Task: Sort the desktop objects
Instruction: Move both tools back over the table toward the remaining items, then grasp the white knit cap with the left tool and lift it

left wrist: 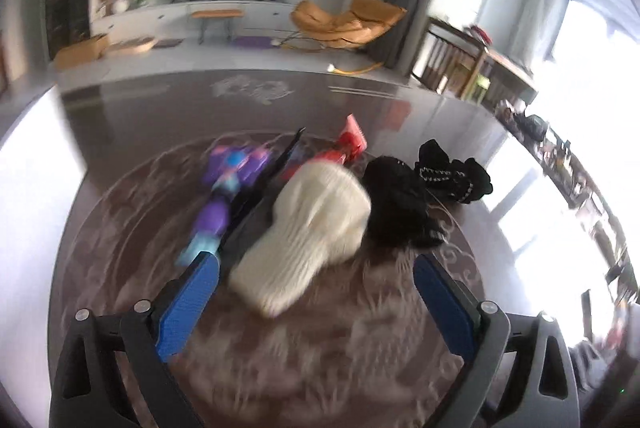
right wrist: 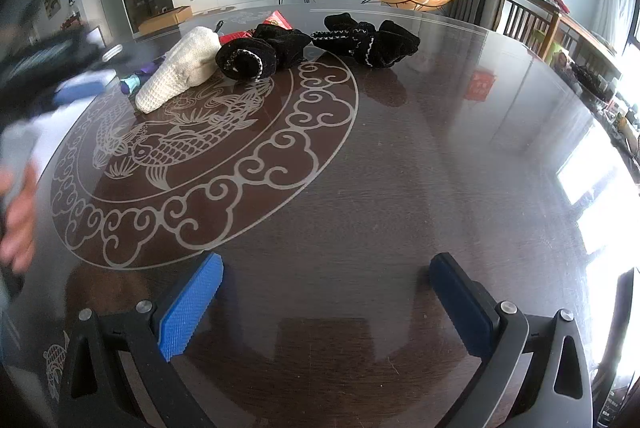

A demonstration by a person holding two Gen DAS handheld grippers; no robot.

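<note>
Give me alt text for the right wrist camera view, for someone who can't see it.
The open right gripper hovers over a dark glossy round table with a pale fish-and-cloud inlay. Farther back lie a cream knitted hat and two black knitted pieces with white trim.

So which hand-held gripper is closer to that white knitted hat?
Left. The left hand-held gripper is open right at the white knitted hat; the right hand-held gripper sits far back.

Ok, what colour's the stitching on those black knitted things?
White stitching along the edges of the black knitted pieces, clearest in the right wrist view.
</note>
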